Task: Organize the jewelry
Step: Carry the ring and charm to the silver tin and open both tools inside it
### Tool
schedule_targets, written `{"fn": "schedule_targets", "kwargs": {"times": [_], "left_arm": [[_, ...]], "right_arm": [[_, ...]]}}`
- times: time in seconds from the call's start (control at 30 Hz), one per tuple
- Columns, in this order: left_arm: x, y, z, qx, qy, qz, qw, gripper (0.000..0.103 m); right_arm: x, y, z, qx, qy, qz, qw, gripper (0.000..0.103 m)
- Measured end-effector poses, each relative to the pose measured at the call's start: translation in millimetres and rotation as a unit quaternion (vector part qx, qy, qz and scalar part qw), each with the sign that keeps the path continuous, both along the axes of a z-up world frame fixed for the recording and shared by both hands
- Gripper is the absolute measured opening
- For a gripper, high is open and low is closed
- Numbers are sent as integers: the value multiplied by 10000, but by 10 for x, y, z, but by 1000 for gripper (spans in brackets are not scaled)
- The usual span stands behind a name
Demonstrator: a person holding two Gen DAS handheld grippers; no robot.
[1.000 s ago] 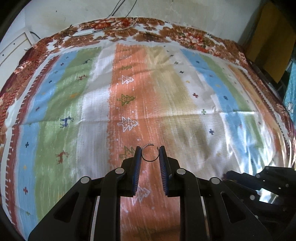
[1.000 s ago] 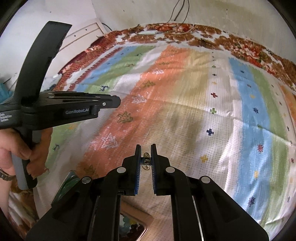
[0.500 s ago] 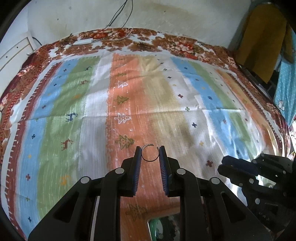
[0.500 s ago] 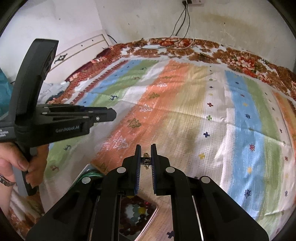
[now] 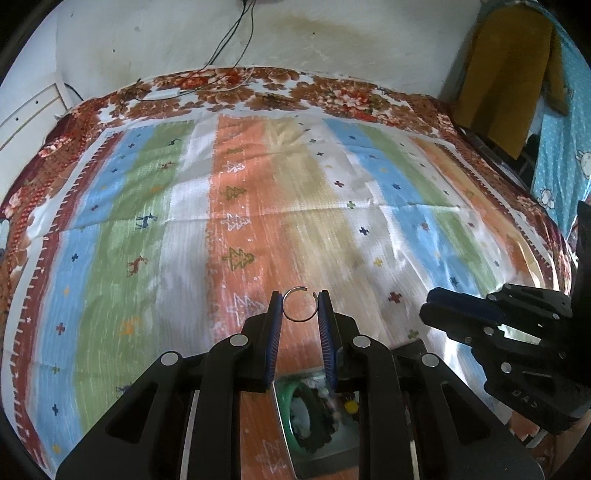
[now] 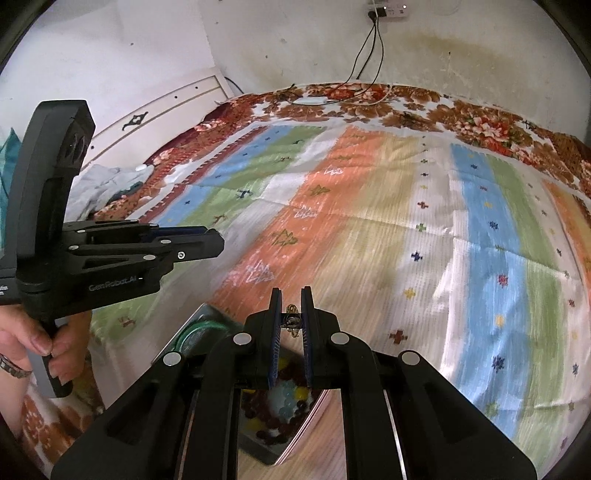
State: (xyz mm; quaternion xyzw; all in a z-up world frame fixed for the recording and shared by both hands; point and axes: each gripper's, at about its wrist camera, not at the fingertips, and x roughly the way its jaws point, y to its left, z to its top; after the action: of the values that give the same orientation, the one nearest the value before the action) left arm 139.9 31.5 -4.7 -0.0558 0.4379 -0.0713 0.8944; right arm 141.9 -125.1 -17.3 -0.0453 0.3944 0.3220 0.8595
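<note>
Home bedroom: bed w/ striped bedspread (image 5: 295, 206), headboard (image 6: 173, 107), wall socket (image 6: 388, 9).

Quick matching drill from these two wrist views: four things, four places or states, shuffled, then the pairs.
Things:
1. thin wire ring
2. small gold piece
3. green bangle
4. dark beads

Places or states:
A. lying in a tray below the right gripper
B. clamped in the right gripper
C. held between the left gripper tips
D. in a tray, left of the right gripper

Pairs: 1-C, 2-B, 3-D, 4-A

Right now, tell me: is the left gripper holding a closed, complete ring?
No: the thin wire ring pinched between the left gripper pads has a visible gap at its top right, so it is an open hoop.
</note>
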Motion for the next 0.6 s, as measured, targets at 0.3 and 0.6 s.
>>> {"fn": "schedule_targets", "kwargs": {"times": [0.3,0.6], "left_arm": [[-326,-122,14,55,-74,-232,9997,19],[-523,-171,-16,-25,-60,-271,9996,19]], "right_arm": [[-246,13,14,10,-31,186,9998,11],[-431,13,-14,55,136,277,9995,11]]}}
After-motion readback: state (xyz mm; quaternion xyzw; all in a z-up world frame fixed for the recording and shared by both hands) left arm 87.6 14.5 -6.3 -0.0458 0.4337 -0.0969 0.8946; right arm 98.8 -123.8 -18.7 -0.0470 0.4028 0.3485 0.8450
